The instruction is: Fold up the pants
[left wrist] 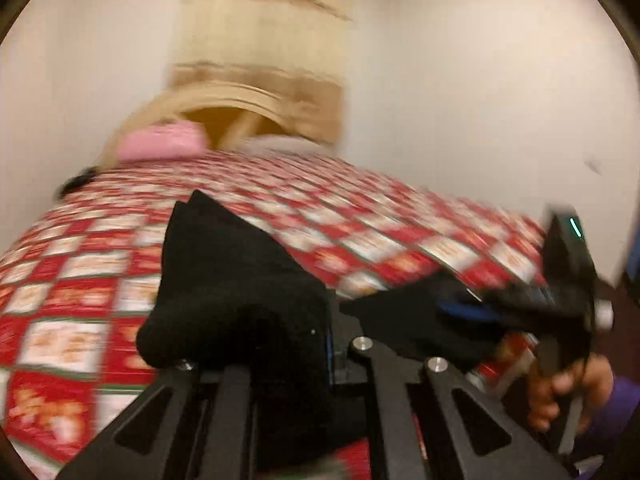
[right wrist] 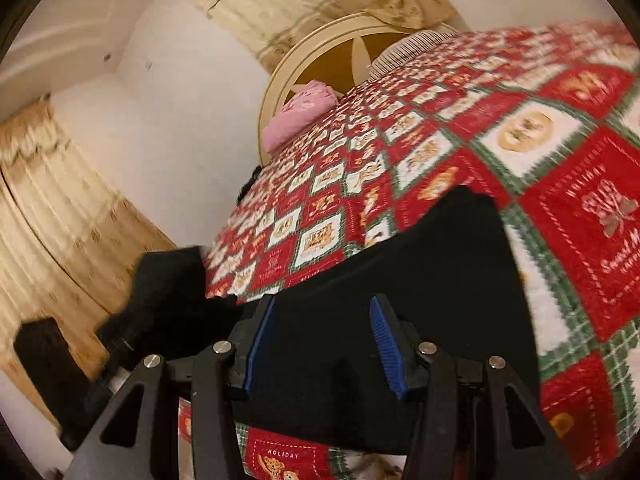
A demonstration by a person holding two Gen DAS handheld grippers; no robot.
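The black pants (left wrist: 224, 280) are bunched over my left gripper (left wrist: 326, 340), which is shut on the cloth just above the bed. Its fingertips are buried in the fabric. From there the cloth runs right to the blue pads of my right gripper (left wrist: 472, 312), held by a person's hand (left wrist: 560, 396). In the right wrist view the pants (right wrist: 420, 260) lie spread on the quilt. My right gripper (right wrist: 322, 304) stands open over them, with black cloth between its blue pads (right wrist: 384, 340). The blurred left gripper (right wrist: 160, 300) shows at the left with cloth in it.
The bed carries a red, white and green holiday quilt (right wrist: 560, 220). A pink pillow (right wrist: 300, 112) and a striped one (right wrist: 412, 48) lie by the round cream headboard (right wrist: 320, 40). Beige curtains (right wrist: 60, 220) hang left of the bed, with a dark object (right wrist: 40, 360) below.
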